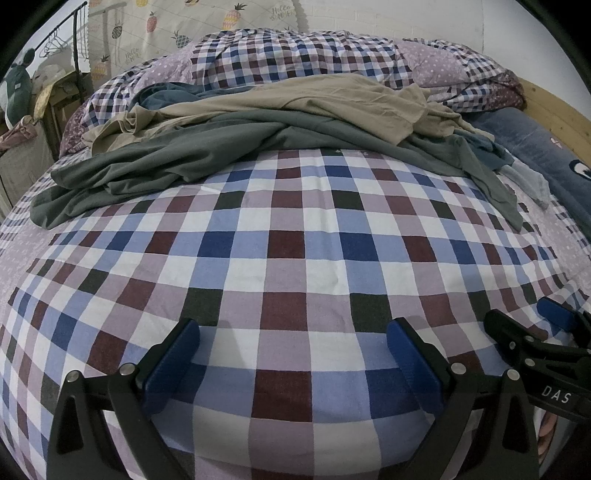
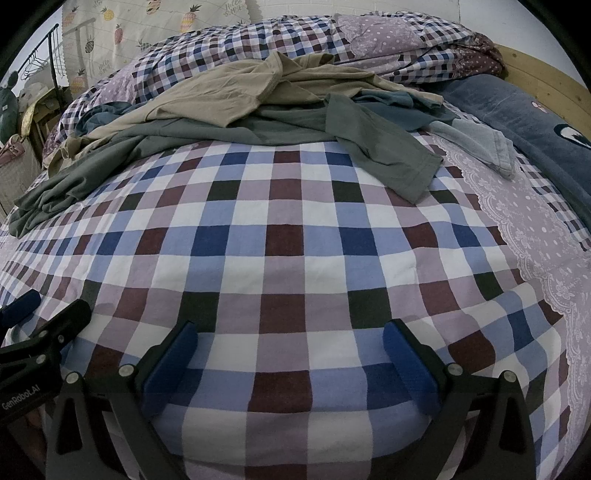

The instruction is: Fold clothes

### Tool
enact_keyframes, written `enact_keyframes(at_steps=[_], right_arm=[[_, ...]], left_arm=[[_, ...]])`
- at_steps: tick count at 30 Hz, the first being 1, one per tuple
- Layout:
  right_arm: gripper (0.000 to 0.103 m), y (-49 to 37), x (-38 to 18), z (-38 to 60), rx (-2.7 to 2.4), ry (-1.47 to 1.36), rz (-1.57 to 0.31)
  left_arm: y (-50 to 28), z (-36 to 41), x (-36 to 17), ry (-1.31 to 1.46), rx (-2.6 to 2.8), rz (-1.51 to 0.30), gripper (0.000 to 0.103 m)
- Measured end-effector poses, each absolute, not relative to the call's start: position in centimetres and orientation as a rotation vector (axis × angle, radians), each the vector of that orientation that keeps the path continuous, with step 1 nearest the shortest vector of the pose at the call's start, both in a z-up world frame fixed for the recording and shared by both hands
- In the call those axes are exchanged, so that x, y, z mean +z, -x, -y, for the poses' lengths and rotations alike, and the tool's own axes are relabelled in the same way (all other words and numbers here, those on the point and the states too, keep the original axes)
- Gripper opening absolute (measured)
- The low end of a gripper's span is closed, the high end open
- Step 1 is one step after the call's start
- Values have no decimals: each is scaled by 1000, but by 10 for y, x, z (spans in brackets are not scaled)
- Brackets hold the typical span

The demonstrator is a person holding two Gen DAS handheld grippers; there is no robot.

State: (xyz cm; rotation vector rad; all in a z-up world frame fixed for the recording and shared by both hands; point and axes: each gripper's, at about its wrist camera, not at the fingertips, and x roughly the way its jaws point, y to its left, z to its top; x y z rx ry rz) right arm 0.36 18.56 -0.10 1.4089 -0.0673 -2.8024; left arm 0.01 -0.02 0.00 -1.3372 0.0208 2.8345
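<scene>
A heap of clothes lies across the far side of the checked bedsheet (image 1: 288, 236) (image 2: 288, 236). On top is a tan shirt (image 1: 295, 99) (image 2: 229, 92), under it a grey-green shirt (image 1: 177, 155) (image 2: 388, 147) with a sleeve trailing toward the right, and a teal garment (image 1: 166, 94) (image 2: 406, 107) beneath. A pale blue piece (image 2: 480, 142) lies at the right end. My left gripper (image 1: 291, 347) hovers open over the bare sheet, well short of the heap. My right gripper (image 2: 288, 347) is open too, beside it and equally far from the clothes. Each gripper shows at the other view's edge (image 1: 546, 332) (image 2: 33, 321).
A bunched checked and dotted quilt (image 1: 314, 55) (image 2: 369, 40) rises behind the clothes. A dark blue pillow (image 1: 546, 155) (image 2: 517, 110) and a wooden headboard (image 1: 554, 107) (image 2: 543, 74) are at the right. A clothes rack (image 1: 70, 48), a pineapple-print curtain (image 1: 177, 26) and clutter stand at the left.
</scene>
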Motion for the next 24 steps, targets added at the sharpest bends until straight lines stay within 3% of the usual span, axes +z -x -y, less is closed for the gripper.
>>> enact_keyframes(at_steps=[24], right_arm=[[103,-3,-1,-188,-2801,-1416,62]], left_arm=[[-3,5,5,1332,2780,-22,103]])
